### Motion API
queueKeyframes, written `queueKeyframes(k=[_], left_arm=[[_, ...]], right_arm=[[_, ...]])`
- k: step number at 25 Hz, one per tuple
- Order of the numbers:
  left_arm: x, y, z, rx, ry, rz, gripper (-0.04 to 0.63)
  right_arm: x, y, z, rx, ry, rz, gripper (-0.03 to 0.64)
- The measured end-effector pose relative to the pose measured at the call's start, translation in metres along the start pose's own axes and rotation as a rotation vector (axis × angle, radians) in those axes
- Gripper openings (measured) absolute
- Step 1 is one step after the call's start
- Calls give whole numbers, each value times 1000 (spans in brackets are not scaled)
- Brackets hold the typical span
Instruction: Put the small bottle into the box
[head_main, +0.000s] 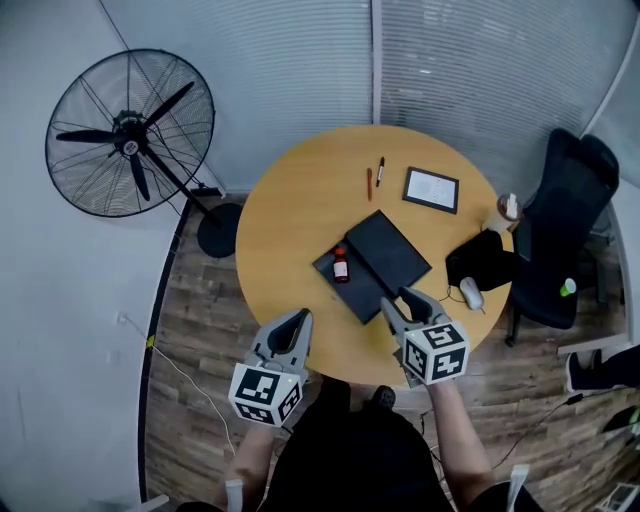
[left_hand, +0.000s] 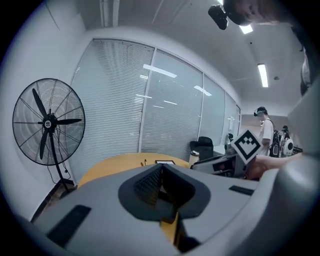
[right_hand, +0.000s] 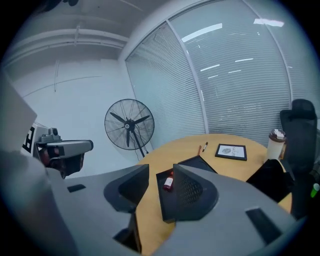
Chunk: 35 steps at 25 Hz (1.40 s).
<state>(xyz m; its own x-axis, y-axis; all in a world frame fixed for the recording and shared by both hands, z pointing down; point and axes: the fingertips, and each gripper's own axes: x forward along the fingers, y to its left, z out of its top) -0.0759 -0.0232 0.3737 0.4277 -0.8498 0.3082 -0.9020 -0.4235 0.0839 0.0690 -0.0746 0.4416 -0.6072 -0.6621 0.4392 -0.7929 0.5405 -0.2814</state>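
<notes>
The small bottle (head_main: 341, 265), red-capped and apparently lying on its side, rests inside the open tray of the black box (head_main: 356, 297). The box's flat lid (head_main: 390, 248) lies just beside it on the round wooden table (head_main: 290, 215). The right gripper view shows the same bottle in the tray, well apart from both tools. The right gripper (head_main: 398, 300) hangs over the table's near edge, close to the tray's corner, its jaws apart with nothing between them. The left gripper (head_main: 303, 316) sits further left, its jaws pressed together and empty. As I judge it, the placing is done and what remains is getting clear cleanly. The right tool is the one to watch: it should lift up and away from the tray's corner rather than sweep across it, so the box is not nudged and the bottle does not roll. Two pens (head_main: 374, 177) and a framed card (head_main: 431, 189) lie farther back, out of the way.
</notes>
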Motion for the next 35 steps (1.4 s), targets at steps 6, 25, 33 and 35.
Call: queueKeyframes(k=[6, 25, 33, 35], left_arm=[[-21, -20, 6, -8, -30, 50, -3], [-66, -59, 11, -25, -105, 113, -3], [-58, -68, 23, -7, -127, 82, -3], [-56, -72, 23, -5, -127, 74, -3]], right_arm=[[-43, 13, 14, -53, -62, 61, 155], [-122, 55, 38, -218, -222, 196, 63], [-138, 52, 47, -222, -255, 195, 44], [-142, 49, 48, -217, -262, 191, 37]])
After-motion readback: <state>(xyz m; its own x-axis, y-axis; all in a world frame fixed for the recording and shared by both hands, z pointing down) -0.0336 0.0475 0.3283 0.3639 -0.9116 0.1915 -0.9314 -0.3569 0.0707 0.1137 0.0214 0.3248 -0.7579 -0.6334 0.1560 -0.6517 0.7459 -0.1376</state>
